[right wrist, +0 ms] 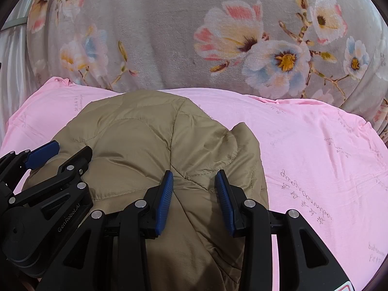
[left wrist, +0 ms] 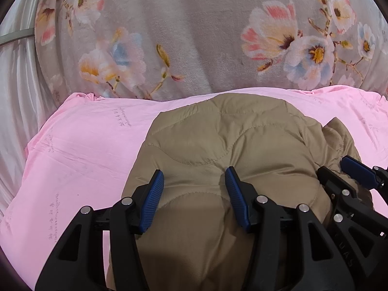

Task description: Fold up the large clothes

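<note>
Down at six o'clock in the left wrist view, found left gripper (left wrist: 194, 172) over jacket (left wrist: 218, 133), fingers spread, with only flat quilted cloth showing between the pads; pinched nothing. Noted small puckers by the five o'clock pad, so possibly pressed lightly there; could not tell for sure. Found right gripper (right wrist: 194, 177) likewise at six o'clock in its own view, fingers spread a little narrower, over the jacket's three o'clock side, gripping nothing. Saw both tools side by side, near but not touching.

Found jacket heaped as a tan, rounded bundle on sheet (left wrist: 84, 145), from centre down to six o'clock, with a loose lobe sticking out at three o'clock and blanket (left wrist: 194, 36) banked behind at twelve.

Judged the step in hand as smoothing, or taking a fresh hold on, a half-folded bundle. Thought it best to lower both sets of pads onto a real edge, not the puffy middle; reckoned on the slick quilted shell sliding out of a shallow bite. Would have gathered the three o'clock lobe first, closed fully on a double layer, then moved both hands together, kept level for a square fold. Feared dragging the sheet along by digging the pads too deep.

Saw no box, basket or other container anywhere; nothing held in anything.
</note>
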Action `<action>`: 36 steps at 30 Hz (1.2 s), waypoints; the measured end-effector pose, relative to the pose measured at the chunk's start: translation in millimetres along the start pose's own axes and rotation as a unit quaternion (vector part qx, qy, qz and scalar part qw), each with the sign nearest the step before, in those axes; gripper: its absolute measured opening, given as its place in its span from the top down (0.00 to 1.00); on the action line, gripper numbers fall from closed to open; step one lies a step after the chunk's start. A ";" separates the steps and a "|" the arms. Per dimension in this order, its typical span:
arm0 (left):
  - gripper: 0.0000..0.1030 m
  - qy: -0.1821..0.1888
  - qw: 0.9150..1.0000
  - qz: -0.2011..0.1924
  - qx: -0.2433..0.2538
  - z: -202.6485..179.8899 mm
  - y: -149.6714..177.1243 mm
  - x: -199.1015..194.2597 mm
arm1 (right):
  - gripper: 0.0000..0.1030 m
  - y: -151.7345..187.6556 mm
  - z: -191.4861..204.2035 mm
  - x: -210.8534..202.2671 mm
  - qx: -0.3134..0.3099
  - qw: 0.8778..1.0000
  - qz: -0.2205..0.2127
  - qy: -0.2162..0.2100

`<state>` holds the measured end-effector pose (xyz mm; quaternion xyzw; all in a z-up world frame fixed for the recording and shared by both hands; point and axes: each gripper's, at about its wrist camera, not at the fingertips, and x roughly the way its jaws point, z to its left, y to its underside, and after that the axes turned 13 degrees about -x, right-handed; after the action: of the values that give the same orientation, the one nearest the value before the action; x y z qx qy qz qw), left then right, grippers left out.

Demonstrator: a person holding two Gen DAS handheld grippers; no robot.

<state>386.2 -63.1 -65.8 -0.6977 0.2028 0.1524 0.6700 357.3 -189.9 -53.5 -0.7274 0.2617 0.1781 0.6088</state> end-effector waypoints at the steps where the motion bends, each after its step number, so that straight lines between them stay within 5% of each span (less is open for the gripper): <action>1: 0.50 0.000 1.000 0.000 0.000 -0.1 0.0 0.1 | 0.65 0.0 -0.1 0.1 0.000 1.000 0.000 0.000; 19: 0.50 -0.011 1.000 -0.003 0.007 -1.6 0.9 -0.4 | 0.64 0.8 1.0 1.7 0.001 1.000 -0.001 0.000; 36: 0.38 0.001 0.998 0.031 -0.053 30.9 25.7 -55.0 | 0.62 38.7 -19.0 -56.8 0.051 0.996 0.025 -0.070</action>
<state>327.5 -28.5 -63.3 -0.7255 0.2173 0.1829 0.6270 287.6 -203.9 -47.6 -0.6740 0.2452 0.2306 0.6576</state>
